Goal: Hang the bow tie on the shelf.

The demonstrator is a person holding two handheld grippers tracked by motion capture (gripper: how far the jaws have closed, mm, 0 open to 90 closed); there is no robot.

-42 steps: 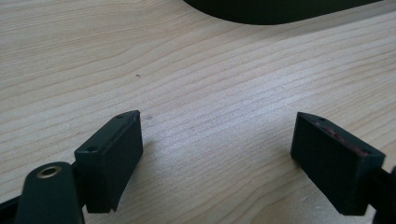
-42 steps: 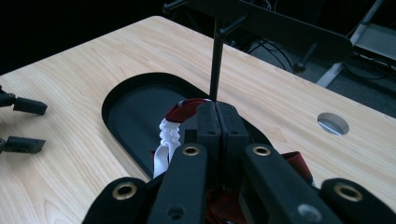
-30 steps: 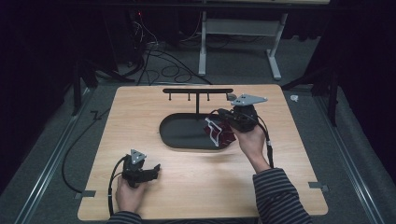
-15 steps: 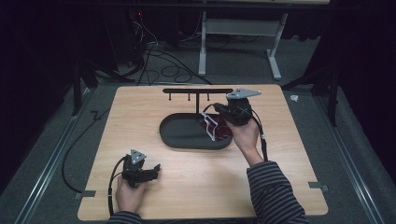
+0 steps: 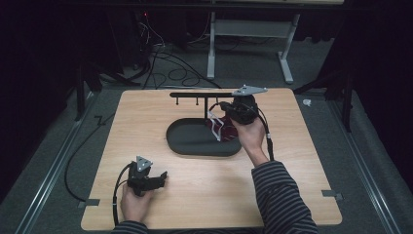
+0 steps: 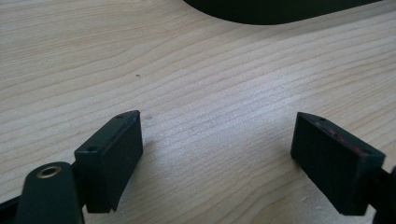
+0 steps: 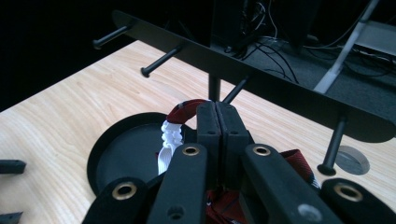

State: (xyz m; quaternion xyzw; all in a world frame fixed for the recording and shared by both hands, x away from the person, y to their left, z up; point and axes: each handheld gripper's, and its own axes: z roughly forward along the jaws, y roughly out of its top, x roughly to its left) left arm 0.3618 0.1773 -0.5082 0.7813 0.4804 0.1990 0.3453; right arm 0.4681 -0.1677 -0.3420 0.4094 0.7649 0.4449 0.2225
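My right hand-held gripper [image 7: 216,122] pinches the soft, light red-and-white scrunchie [image 7: 180,122] by its band; left hand-held gripper [image 6: 219,154] gapes wide.

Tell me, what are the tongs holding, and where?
The right tongs pinch a red scrunchie with white trim by its top edge. The left tongs hold nothing.

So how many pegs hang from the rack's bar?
5 in the right gripper view: two left of the post, one behind the claw, two right; more may be hidden.
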